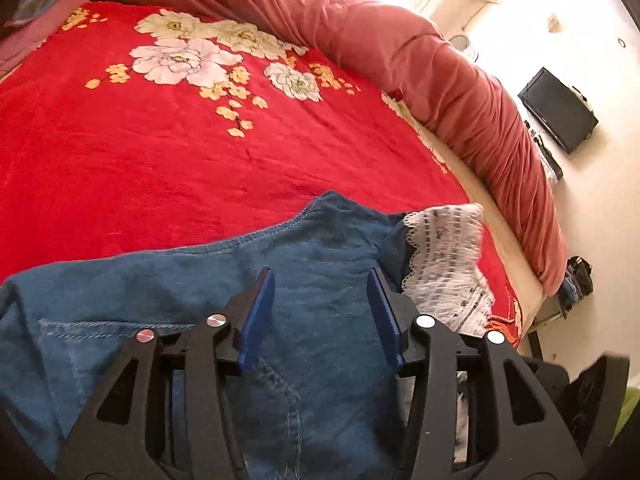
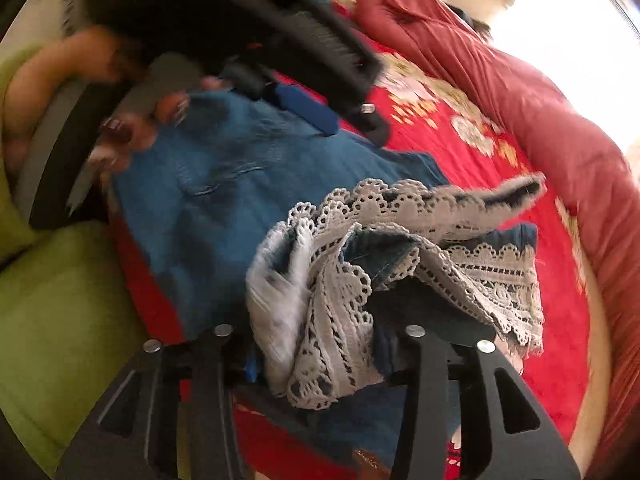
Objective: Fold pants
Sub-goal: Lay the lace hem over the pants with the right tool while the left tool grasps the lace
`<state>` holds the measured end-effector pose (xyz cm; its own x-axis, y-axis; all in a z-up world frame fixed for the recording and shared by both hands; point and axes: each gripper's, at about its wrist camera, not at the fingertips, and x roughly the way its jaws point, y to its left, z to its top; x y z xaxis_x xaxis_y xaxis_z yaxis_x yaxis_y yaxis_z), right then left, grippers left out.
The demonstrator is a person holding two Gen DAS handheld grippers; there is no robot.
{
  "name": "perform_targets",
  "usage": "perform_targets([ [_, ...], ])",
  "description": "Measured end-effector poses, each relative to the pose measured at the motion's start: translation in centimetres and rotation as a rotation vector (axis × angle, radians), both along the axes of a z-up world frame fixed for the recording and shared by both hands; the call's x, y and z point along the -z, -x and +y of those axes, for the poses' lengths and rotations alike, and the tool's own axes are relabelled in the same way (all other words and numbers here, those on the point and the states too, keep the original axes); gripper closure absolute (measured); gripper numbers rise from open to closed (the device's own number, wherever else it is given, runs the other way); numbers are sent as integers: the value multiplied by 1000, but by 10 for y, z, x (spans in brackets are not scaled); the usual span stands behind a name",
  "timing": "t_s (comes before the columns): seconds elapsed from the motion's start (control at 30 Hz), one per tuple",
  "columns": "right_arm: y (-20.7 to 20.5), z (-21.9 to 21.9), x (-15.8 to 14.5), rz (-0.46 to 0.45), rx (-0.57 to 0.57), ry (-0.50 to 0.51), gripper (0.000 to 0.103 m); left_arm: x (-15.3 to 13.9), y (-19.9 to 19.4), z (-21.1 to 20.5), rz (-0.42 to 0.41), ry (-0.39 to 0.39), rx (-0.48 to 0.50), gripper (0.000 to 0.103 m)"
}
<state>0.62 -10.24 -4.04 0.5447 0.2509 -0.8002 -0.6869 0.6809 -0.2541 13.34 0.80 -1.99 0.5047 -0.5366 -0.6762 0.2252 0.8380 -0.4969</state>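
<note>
Nearest the right gripper [image 2: 316, 344]: lace-trimmed hem [image 2: 400, 264] of the denim pants [image 2: 224, 200] bunched right over the jaws, hiding the pads. Cannot tell whether those jaws pinch the lace or merely sit under it.

Left gripper [image 1: 322, 308] just above the flat denim, blue pads [image 1: 260, 312] standing partly apart, nothing clamped between them; cloth directly below and ahead of the tips.

Pants spread across the near edge of the bed, on the red floral blanket [image 1: 200, 152], long axis running sideways: plain denim towards the left gripper's side, lace hem towards the right gripper's. Hem therefore closer to the right hand, stitched seam and pocket area closer to the left.

Likely next: take both ends and bring one over the other along that axis, so the hem's crumpled state matters more than reach.

Farther off, only bare blanket, then the rolled pinkish-red quilt [image 1: 400, 52] along the far side, well apart from the denim.
</note>
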Motion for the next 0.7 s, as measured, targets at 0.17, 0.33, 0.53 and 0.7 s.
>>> perform_targets([
  [0.17,8,-5,-10,67,-48,-106,58,-6,7,2,-10,22,1,60],
  [0.33,18,-34,-33,93,-34,-224,48,-14,19,-12,-25,11,42,59],
  [0.53,8,-104,-53,101,131,-320,47,-27,32,-75,-76,-111,233,52],
  [0.7,4,-147,-45,102,255,-330,47,-25,39,-138,-117,-310,389,39],
])
